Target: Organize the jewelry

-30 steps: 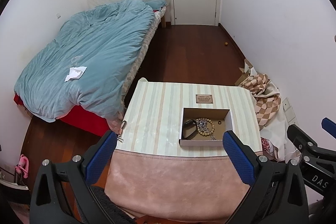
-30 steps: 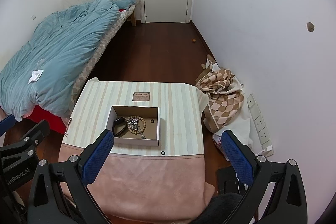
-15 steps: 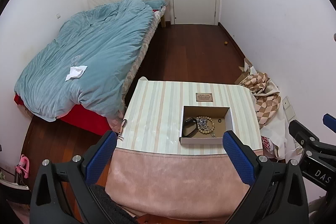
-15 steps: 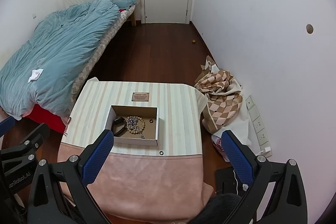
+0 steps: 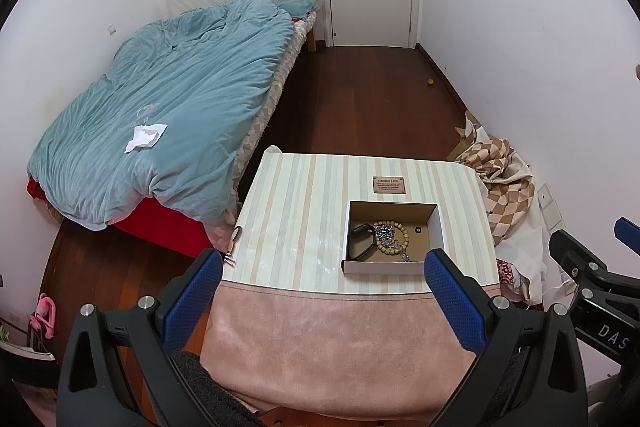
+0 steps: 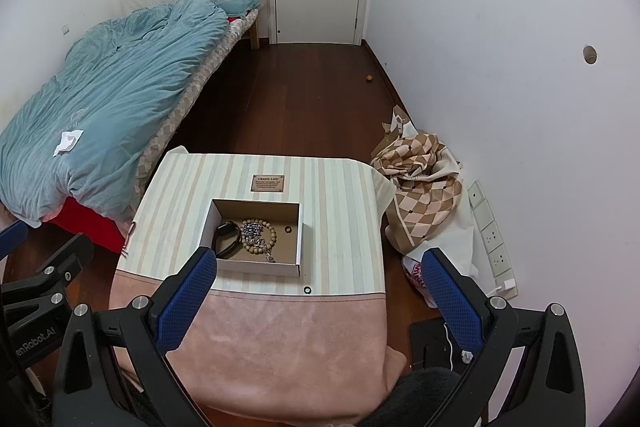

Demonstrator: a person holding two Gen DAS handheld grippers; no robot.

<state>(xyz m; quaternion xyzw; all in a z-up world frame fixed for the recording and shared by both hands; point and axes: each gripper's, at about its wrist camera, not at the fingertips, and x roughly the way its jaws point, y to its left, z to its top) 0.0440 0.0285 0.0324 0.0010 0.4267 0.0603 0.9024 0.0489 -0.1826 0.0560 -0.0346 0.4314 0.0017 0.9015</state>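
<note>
Left tool (image 5: 322,273) and right tool (image 6: 320,271) both spread wide, empty, above striped tabletop (image 6: 340,187), open box (image 6: 294,269) holding bead bracelet (image 6: 260,237), black band (image 6: 228,239), 1 small ring (image 6: 287,229).

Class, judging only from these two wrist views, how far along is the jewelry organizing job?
Done: the black band, wooden bead bracelet, silver chain and a small black ring already lie in the cardboard box. In hand: nothing; the left gripper and right gripper are both open and empty. Left: one small ring sits on the table in front of the box.
</note>
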